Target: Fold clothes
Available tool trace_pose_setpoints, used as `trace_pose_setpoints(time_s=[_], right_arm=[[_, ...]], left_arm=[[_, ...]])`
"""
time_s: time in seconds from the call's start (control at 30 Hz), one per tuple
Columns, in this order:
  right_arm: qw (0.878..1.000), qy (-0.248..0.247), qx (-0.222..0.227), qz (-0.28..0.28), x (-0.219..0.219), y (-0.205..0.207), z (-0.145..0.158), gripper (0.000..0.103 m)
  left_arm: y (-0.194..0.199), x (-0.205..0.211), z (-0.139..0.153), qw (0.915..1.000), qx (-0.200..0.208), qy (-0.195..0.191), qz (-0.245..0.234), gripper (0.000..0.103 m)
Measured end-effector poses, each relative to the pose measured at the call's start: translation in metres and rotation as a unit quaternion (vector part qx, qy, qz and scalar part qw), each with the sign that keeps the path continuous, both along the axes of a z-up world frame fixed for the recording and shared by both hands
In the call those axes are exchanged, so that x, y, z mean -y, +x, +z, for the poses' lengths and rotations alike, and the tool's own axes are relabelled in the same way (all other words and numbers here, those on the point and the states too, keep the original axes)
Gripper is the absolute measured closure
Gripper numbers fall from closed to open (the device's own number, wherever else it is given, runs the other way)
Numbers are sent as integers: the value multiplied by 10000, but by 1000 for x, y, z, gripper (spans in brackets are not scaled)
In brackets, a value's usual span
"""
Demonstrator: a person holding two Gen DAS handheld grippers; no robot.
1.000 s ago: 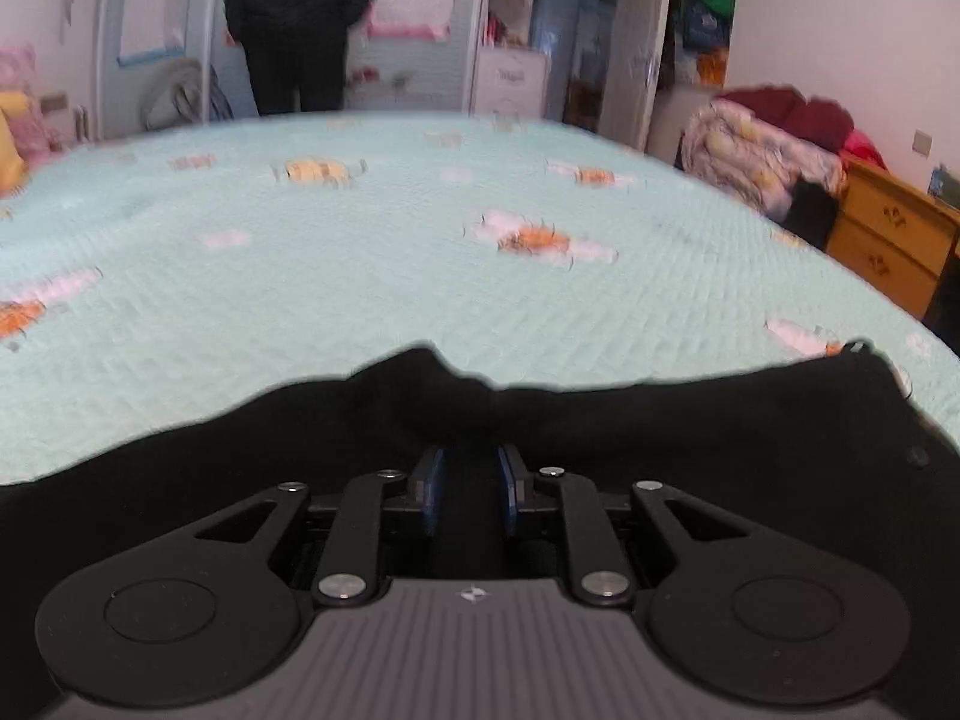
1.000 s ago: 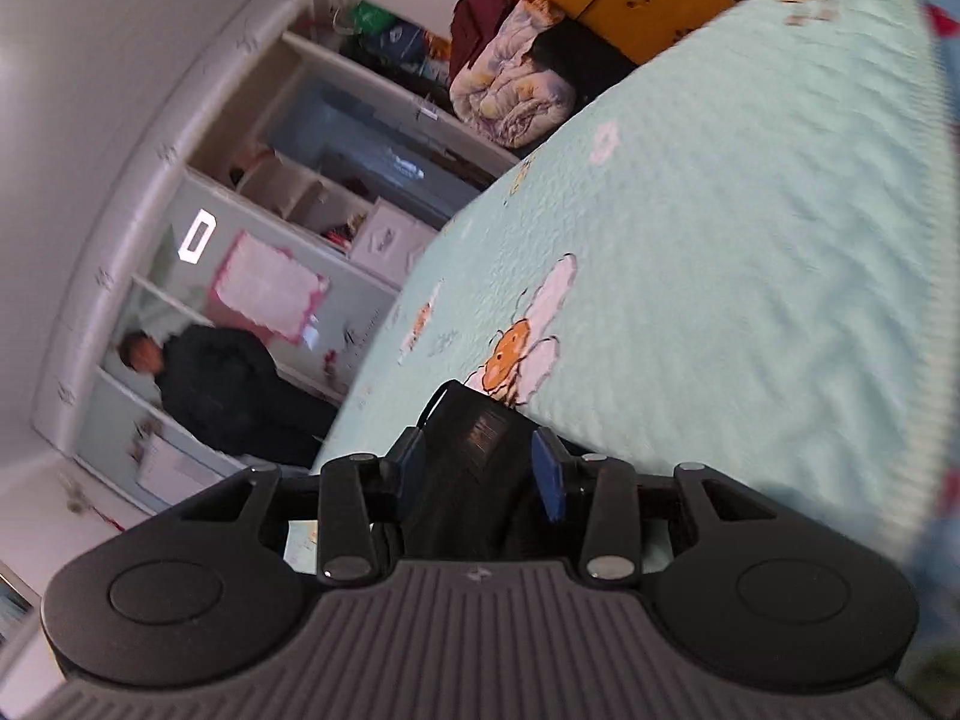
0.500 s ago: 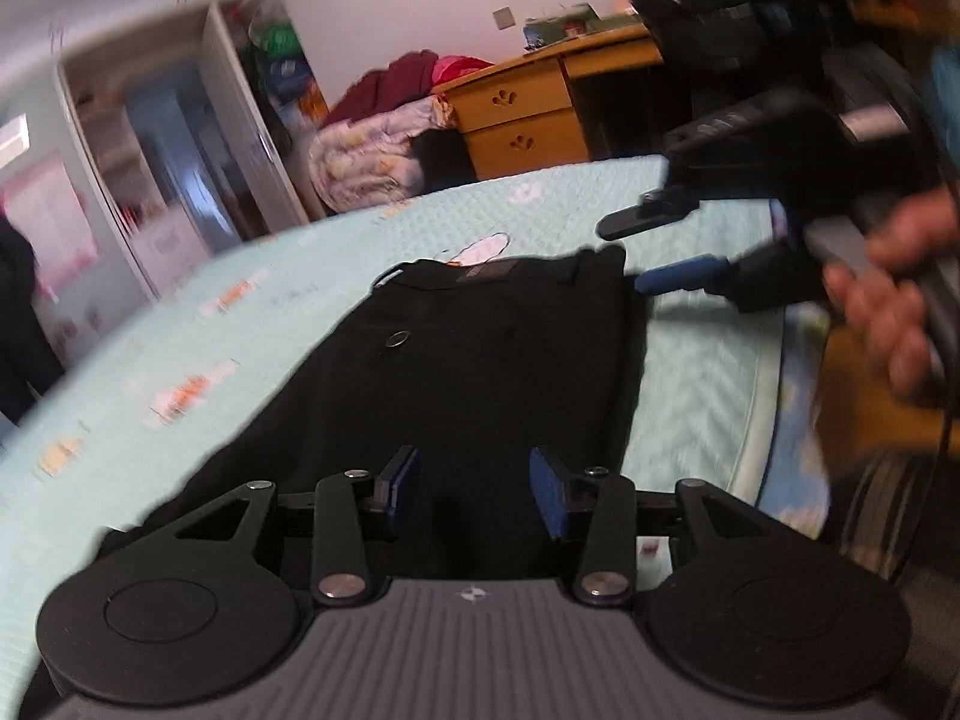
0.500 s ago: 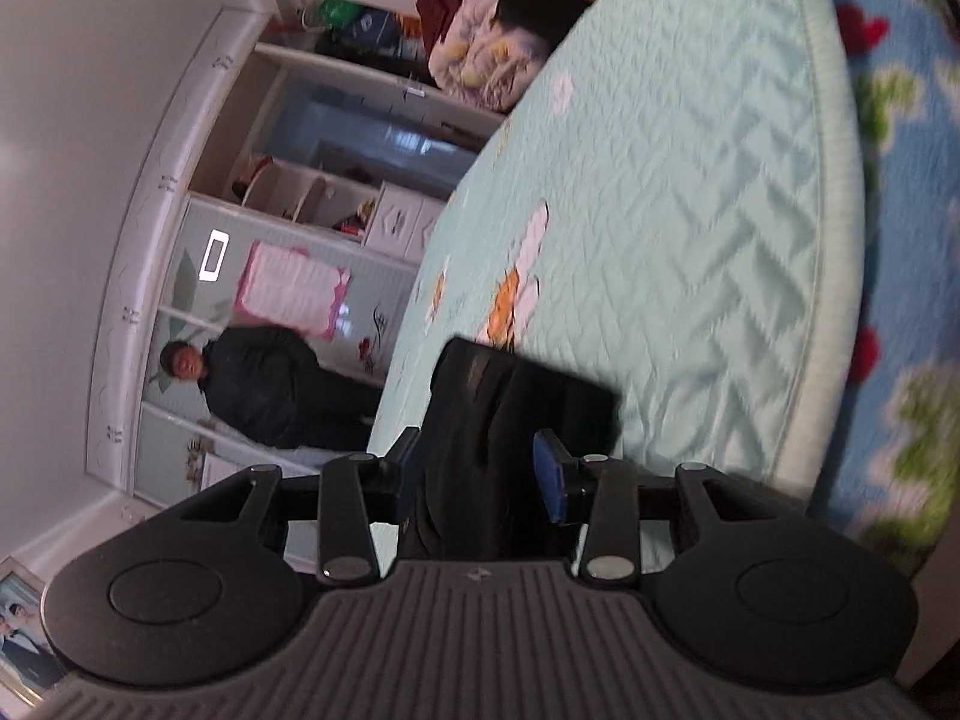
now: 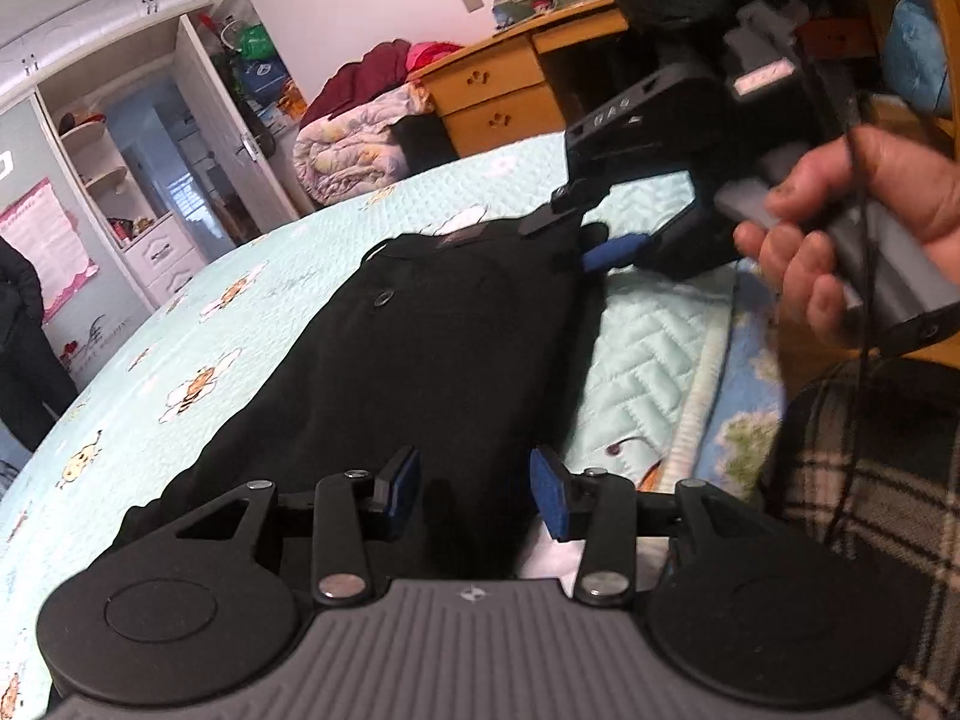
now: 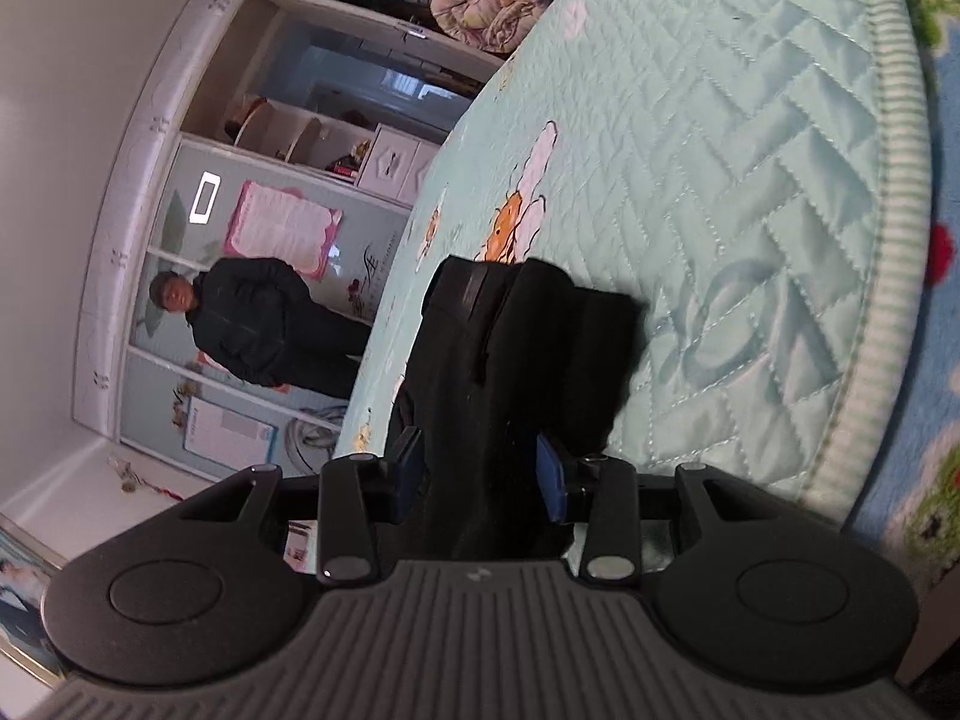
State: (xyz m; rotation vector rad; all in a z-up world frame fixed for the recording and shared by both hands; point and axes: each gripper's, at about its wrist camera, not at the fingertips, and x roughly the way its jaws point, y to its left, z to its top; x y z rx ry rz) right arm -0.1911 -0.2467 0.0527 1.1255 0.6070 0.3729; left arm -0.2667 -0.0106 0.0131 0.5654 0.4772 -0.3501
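Black trousers (image 5: 432, 354), folded lengthwise, flat on pale green quilted bedspread with bee prints (image 5: 198, 324), running from near edge to far waistband along bed's right side. Left gripper (image 5: 474, 489) low over near end of trousers, blue-padded jaws moderately apart, nothing clamped between them. Right gripper (image 5: 579, 243) at far right corner of waistband, held by bare hand (image 5: 840, 222); in right wrist view, right gripper (image 6: 483, 477) straddling bunched black cloth, jaws parted around it, firm grip or not: cannot tell. Person in dark clothing (image 6: 264, 324) standing by far white wardrobe (image 5: 120, 138). Wooden desk with drawers (image 5: 510, 90) at far right.
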Motion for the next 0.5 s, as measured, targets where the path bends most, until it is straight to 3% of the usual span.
trace_pose_setpoints(time_s=[0.23, 0.27, 0.3, 0.37, 0.5], right_arm=[[10000, 12, -66, 71, -4, 1, 0, 68], [10000, 7, -63, 72, -4, 1, 0, 70], [10000, -17, -54, 79, -4, 2, 1, 73], [9999, -112, -13, 70, -4, 1, 3, 89], [9993, -307, 209, 35, -7, -6, 17, 91]], left_arm=[[1, 8, -10, 9986, -54, 482, -230, 58], [1, 8, -11, 9985, -59, 498, -241, 60], [2, 6, -10, 9985, -70, 481, -249, 70], [4, -1, -4, 9992, -127, 281, -254, 76], [0, -10, 10, 9994, 8, 186, -285, 91]])
